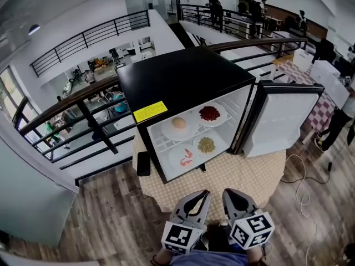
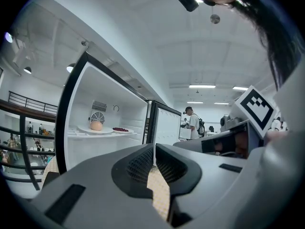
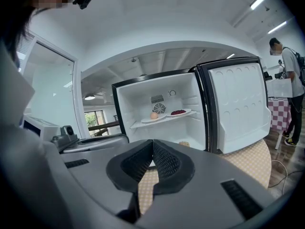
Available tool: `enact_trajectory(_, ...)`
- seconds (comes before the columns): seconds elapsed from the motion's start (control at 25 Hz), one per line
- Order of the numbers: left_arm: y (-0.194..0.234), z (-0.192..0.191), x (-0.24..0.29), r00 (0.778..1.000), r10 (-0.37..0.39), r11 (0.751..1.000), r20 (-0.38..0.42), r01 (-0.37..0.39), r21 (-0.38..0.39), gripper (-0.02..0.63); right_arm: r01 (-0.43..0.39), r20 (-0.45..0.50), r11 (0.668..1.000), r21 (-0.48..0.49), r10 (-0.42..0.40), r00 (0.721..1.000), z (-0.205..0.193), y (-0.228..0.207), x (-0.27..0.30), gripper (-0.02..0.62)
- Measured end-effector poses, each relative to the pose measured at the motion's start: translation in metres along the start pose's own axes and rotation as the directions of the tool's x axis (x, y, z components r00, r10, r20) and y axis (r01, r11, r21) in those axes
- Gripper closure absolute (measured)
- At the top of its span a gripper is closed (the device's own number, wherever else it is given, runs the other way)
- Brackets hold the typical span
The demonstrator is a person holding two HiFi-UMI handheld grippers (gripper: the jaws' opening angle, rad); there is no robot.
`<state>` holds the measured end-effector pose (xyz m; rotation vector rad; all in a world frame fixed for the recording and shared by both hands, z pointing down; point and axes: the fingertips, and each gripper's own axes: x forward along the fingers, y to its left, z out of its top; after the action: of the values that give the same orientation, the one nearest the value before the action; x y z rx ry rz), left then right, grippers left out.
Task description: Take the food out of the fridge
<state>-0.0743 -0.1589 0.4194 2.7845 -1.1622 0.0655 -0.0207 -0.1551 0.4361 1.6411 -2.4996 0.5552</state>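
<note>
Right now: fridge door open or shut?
Open. The door stands swung out right of the fridge in the head view; plates of food inside are exposed.

Round table (image 1: 247,176), beige checked cloth, stands on wood-plank floor (image 1: 100,220). Black railing (image 1: 89,118) just behind table, lower level beyond. Red-checked table (image 1: 320,114) to its right. White walls. Strip lights (image 2: 202,86) overhead.
</note>
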Motion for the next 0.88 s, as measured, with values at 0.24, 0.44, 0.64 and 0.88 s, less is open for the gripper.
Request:
enact_trajectory(0.24, 0.010, 0.005, 0.015, 1.000, 0.021, 1.000, 0.014, -0.021, -0.007, 0.583, -0.016, 0.025, 0.999, 0.037, 0.015, 1.000, 0.010, -0.016, 0.015, 0.578)
enact_trajectory(0.44, 0.023, 0.004, 0.041, 0.999, 0.053, 0.999, -0.001, -0.053, -0.003, 0.583, -0.059, 0.026, 0.997, 0.039, 0.058, 0.998, 0.025, -0.038, 0.032, 0.578)
enact_trajectory(0.64, 0.034, 0.001, 0.073, 0.995, 0.097, 0.995, -0.024, -0.097, 0.004, 0.583, -0.085, 0.004, 0.996, 0.035, 0.085, 0.996, 0.035, -0.064, 0.051, 0.578)
enact_trajectory(0.88, 0.043, 0.003, 0.103, 0.989, 0.142, 0.990, -0.035, -0.142, 0.021, 0.583, -0.153, -0.011, 0.986, 0.074, 0.154, 0.988, 0.047, -0.090, 0.083, 0.578)
